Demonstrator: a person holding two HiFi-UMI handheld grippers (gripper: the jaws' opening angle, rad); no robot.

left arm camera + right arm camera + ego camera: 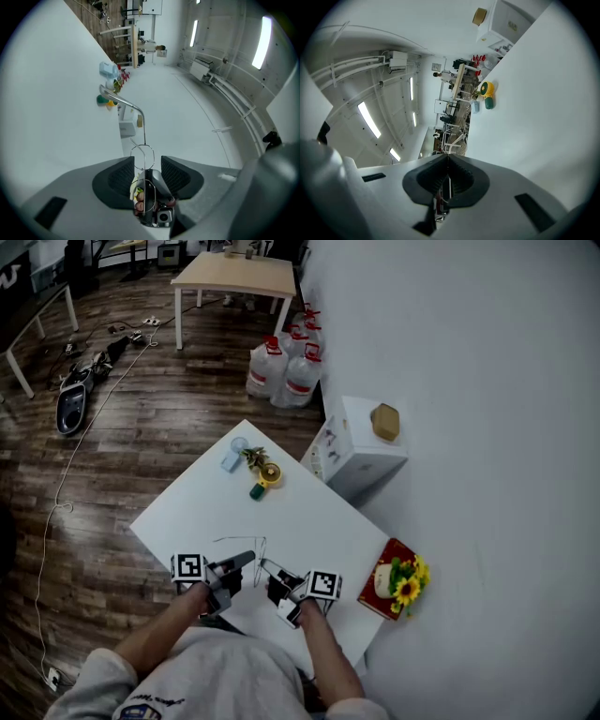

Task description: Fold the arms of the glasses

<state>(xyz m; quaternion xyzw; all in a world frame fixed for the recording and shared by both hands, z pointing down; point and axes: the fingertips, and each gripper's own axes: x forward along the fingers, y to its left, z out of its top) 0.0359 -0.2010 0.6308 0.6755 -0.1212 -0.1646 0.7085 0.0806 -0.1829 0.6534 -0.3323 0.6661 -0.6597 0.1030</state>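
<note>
Thin wire-framed glasses (pixel 246 540) hang just above the white table (pixel 309 521) near its front edge, between my two grippers. My left gripper (pixel 246 559) stands open. In the left gripper view one lens ring of the glasses (pixel 144 136) sits between the pads (pixel 117 176) without being pressed, and one arm (pixel 123 100) runs away from the jaws. My right gripper (pixel 265 565) faces it from the right and is shut on the glasses' frame; it shows through the gap as grey fingers (pixel 157 185). In the right gripper view its pads (pixel 447 158) meet on the thin wire.
On the table's far part lie a small yellow fan (pixel 269 474), a light blue item (pixel 232 460) and a green piece (pixel 255 491). A red box with sunflowers (pixel 398 579) sits at the right edge. Beyond stand a white box (pixel 361 451), water jugs (pixel 286 371) and a white wall.
</note>
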